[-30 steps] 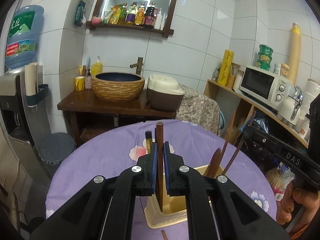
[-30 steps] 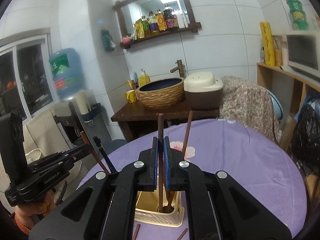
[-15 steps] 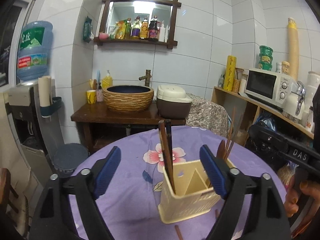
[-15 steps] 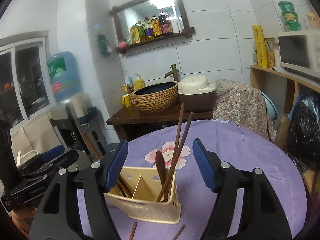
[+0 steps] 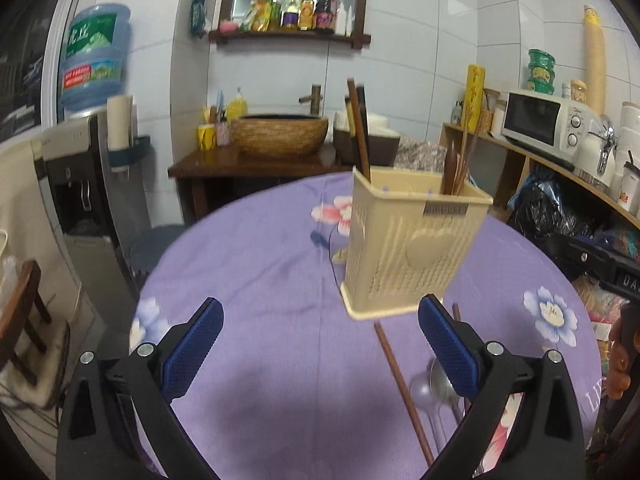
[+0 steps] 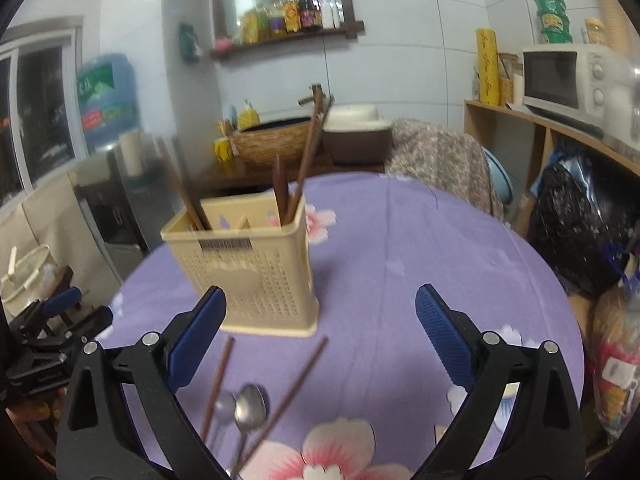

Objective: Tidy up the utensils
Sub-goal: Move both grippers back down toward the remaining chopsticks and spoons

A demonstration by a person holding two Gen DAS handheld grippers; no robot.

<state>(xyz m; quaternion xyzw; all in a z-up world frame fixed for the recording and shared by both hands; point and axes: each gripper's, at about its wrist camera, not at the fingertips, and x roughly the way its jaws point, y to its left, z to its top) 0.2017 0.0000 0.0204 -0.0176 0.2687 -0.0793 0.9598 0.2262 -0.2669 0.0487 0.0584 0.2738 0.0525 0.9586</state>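
Holding both grippers released, left gripper [image 5: 320,344] and right gripper [image 6: 320,336], you face the cream utensil caddy [image 6: 256,268] at frame centre, chopsticks [image 6: 306,160] inside.

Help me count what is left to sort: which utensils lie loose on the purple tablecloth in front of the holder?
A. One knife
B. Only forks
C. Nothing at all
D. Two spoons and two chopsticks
D: the right wrist view shows two spoons lying between two chopsticks on the tablecloth, in front of the holder.
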